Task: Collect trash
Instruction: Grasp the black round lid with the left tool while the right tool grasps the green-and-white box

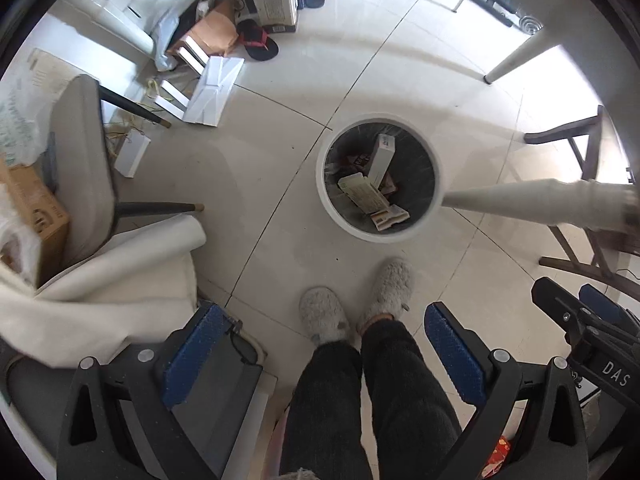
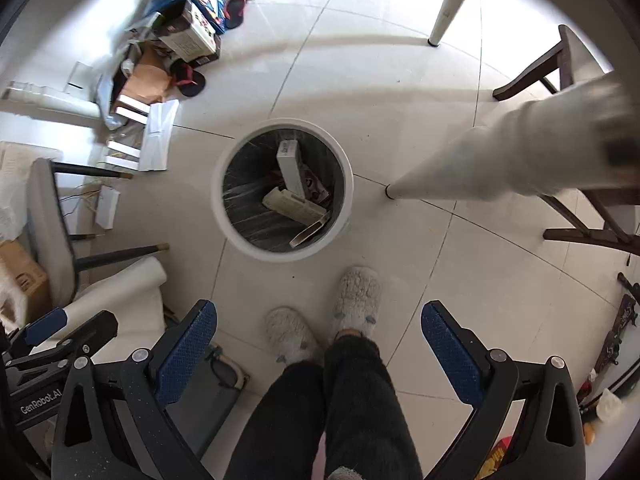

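- A white bin (image 1: pixel 378 182) (image 2: pixel 283 189) stands on the tiled floor (image 1: pixel 280 160) (image 2: pixel 400 120), lined with a dark bag and holding flat boxes (image 1: pixel 366 194) (image 2: pixel 294 204) and other packaging.
- Just beside the bin's right a white bench leg (image 1: pixel 520 200) (image 2: pixel 480 168) meets the floor; a dark wooden chair (image 1: pixel 580 200) (image 2: pixel 580 160) stands beyond it.
- To the left sit a grey chair (image 1: pixel 80 168) (image 2: pixel 48 224), a paper roll (image 1: pixel 132 256) (image 2: pixel 120 292) and a heap of cartons and papers (image 1: pixel 224 32) (image 2: pixel 160 60).
- The person's slippers (image 1: pixel 356 304) (image 2: pixel 324 320) stand between bin and grippers.
- The left hand-held gripper (image 1: pixel 320 356) is spread wide and empty, above and well short of the bin.
- The right hand-held gripper (image 2: pixel 318 354) is likewise wide apart, holding nothing, with the bin ahead and below.
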`<state>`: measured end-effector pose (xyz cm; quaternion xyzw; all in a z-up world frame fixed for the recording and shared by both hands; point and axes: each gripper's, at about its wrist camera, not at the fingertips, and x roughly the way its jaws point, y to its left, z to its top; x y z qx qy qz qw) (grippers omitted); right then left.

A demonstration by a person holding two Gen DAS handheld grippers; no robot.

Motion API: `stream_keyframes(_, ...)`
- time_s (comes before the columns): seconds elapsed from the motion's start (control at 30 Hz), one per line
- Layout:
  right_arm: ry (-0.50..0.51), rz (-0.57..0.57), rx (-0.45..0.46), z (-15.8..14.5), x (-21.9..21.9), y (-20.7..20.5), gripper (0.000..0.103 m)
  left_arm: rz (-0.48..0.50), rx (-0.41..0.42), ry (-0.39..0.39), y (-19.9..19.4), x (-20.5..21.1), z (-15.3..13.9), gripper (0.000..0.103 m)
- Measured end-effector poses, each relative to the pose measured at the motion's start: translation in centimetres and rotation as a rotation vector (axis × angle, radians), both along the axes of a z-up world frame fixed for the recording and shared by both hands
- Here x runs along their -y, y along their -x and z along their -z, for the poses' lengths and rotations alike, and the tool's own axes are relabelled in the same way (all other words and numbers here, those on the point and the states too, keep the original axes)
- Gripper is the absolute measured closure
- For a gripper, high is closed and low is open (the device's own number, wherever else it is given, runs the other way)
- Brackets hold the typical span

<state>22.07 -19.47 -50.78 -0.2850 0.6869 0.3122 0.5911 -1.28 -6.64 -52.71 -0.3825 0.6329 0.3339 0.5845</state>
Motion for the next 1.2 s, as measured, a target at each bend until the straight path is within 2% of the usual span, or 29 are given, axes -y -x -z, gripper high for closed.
stream_keyframes(0.2, -0.050, 0.026, -0.014, -9.7, 1.8, 0.7, 0.000, 0.019, 0.045, -0.058, 0.5, 1.5, -9.5, 0.000)
stream_keyframes(0.4, -0.168, 0.085, -0.001, -20.7, 2.5, -1.2, 0.000, 0.043, 0.126, -0.174, -2.3, 0.1, -19.3, 0.000)
stream_keyframes(0.53, -0.250, 0.155, 0.013, -27.1, 2.2, -5.7, 0.000, 0.045, 0.146, -0.301, -6.3, -1.6, -24.6, 0.000)
stream_keyframes(0.63, -0.290, 0.224, 0.044, -30.7, 1.4, -11.0, 0.000, 0.068, 0.139, -0.360, -10.6, -3.5, -26.4, 0.000)
stream_keyframes(0.7, -0.293, 0.274, 0.082, -32.4, 0.4, -15.3, 0.000, 0.074, 0.116, -0.377, -13.6, -5.2, -26.6, 0.000)
stream_keyframes(0.9, -0.271, 0.396, 0.091, -32.8, -5.5, -29.3, 0.000, 0.090, 0.051, -0.361, -23.8, -10.0, -25.7, 0.000)
stream_keyframes(1.03, -0.259, 0.430, 0.097, -30.8, -10.9, -37.7, 0.000, 0.084, 0.045, -0.273, -30.5, -13.1, -23.5, 0.000)
stream_keyframes(1.2, -0.195, 0.443, 0.077, -26.3, -18.0, -44.7, 0.000, 0.024, 0.078, -0.153, -36.6, -16.7, -19.9, 0.000)
